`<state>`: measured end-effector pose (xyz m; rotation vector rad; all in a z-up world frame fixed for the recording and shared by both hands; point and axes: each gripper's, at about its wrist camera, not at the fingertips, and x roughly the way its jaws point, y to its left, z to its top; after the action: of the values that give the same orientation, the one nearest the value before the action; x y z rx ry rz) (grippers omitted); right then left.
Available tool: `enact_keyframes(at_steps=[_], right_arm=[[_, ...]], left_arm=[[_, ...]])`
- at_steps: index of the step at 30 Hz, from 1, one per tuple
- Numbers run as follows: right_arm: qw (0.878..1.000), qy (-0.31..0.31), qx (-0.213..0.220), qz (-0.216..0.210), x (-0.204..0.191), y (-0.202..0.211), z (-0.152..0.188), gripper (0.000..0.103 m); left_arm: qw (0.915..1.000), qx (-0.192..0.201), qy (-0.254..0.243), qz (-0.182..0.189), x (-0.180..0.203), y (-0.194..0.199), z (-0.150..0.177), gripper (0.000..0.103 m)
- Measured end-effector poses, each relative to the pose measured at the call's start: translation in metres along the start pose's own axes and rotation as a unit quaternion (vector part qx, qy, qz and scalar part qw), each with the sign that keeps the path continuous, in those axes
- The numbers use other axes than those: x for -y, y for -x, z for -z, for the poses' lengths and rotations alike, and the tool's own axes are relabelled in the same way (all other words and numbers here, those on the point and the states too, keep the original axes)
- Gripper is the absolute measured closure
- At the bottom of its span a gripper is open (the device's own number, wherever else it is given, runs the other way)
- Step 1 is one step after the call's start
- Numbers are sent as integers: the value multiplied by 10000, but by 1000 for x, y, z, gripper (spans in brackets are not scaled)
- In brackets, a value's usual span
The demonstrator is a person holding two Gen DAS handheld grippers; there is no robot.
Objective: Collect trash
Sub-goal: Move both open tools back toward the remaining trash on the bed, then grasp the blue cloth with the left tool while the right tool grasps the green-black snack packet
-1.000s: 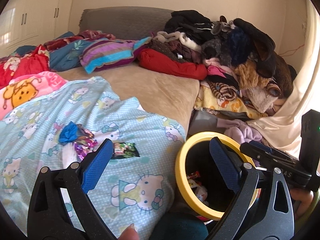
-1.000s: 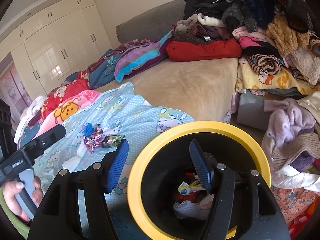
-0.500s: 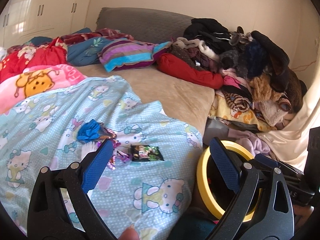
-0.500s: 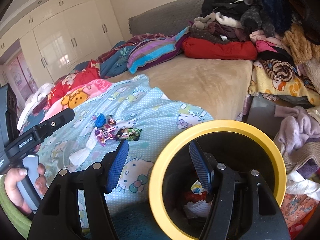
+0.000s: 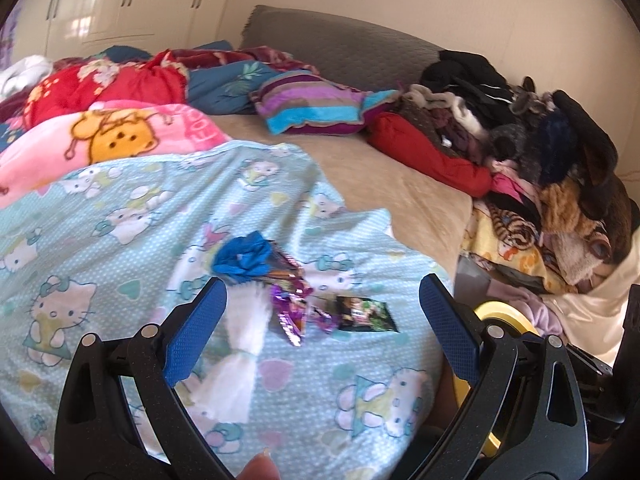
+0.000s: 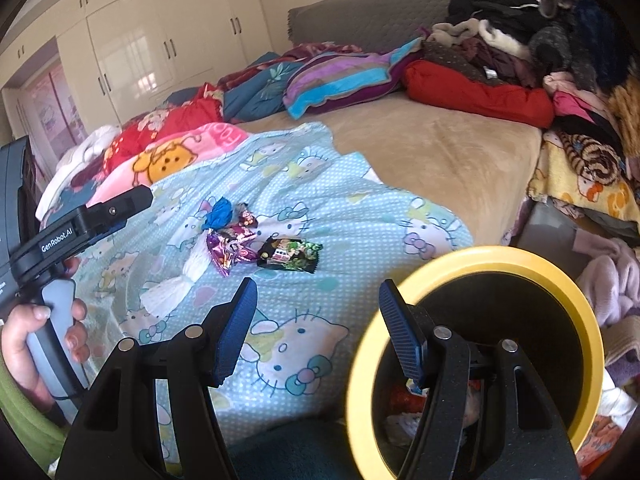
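Both grippers swung off the yellow-rimmed bin toward the wrapper pile at centre — left gripper wide and empty, right gripper likewise; next pickup pending.

Both views are bright with warm daylight. Window light glares off the glossy wardrobe doors, and the cream curtain at the right edge is nearly washed out. The fisheye lens bends the walls and headboard and leaves black corners. The left wrist view is softly blurred across the blanket; the right wrist view is sharper.
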<state>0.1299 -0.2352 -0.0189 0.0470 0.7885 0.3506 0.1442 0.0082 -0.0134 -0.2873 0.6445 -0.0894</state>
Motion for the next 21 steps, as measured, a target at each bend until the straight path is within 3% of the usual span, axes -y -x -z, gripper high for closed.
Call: enact_keyframes(at_steps=[16, 21], right_arm=[[9885, 1321, -734, 94, -41, -84, -5, 42], [9824, 1569, -990, 221, -45, -114, -9, 42]], left_arm=[[9978, -415, 261, -451, -42, -51, -17, 15], [9969, -571, 286, -464, -44, -73, -24, 21]])
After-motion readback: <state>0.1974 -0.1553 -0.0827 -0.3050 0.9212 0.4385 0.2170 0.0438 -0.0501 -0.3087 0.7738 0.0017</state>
